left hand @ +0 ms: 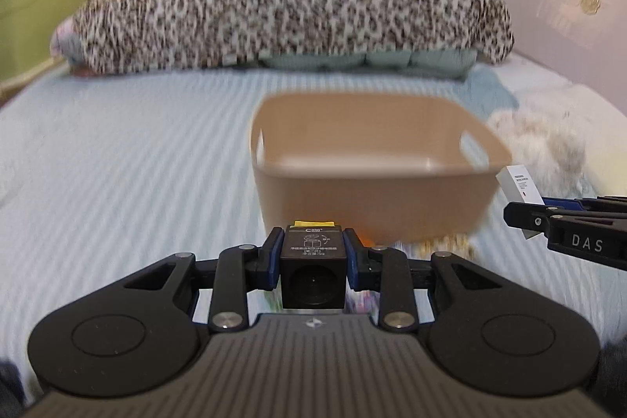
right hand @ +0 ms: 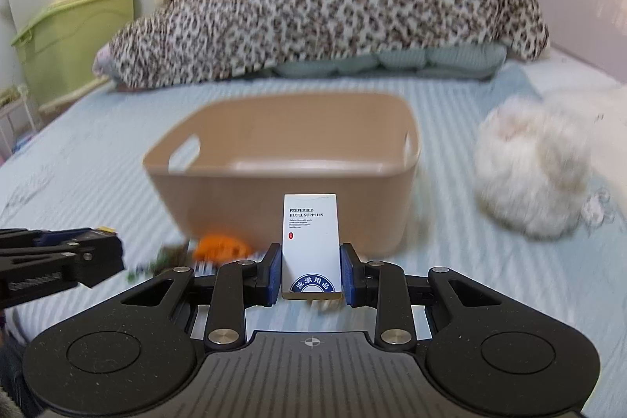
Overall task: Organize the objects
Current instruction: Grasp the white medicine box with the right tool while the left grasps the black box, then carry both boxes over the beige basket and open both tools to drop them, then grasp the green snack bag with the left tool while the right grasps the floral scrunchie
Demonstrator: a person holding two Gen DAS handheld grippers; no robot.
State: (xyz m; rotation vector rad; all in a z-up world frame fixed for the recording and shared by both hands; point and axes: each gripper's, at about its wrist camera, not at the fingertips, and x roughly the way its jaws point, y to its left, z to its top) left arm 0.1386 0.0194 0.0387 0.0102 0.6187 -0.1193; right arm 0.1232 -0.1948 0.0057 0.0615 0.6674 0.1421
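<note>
A tan plastic basket (left hand: 372, 198) with handle slots stands empty on the striped bed; it also shows in the right wrist view (right hand: 274, 190). My left gripper (left hand: 313, 259) is shut on a small black box (left hand: 313, 273) with a yellow tab, just in front of the basket. My right gripper (right hand: 311, 271) is shut on a white hotel-supplies box (right hand: 310, 241), upright, in front of the basket. The right gripper also shows at the right edge of the left wrist view (left hand: 548, 222), with the white box (left hand: 519, 187). The left gripper shows at the left of the right wrist view (right hand: 78, 253).
An orange object (right hand: 221, 246) and small green bits (right hand: 164, 259) lie on the bed (left hand: 117, 163) before the basket. A fluffy white item (right hand: 533, 167) lies right of it. A leopard-print blanket (left hand: 282, 2) fills the back. Green and cream bins (right hand: 74, 38) stand at the left.
</note>
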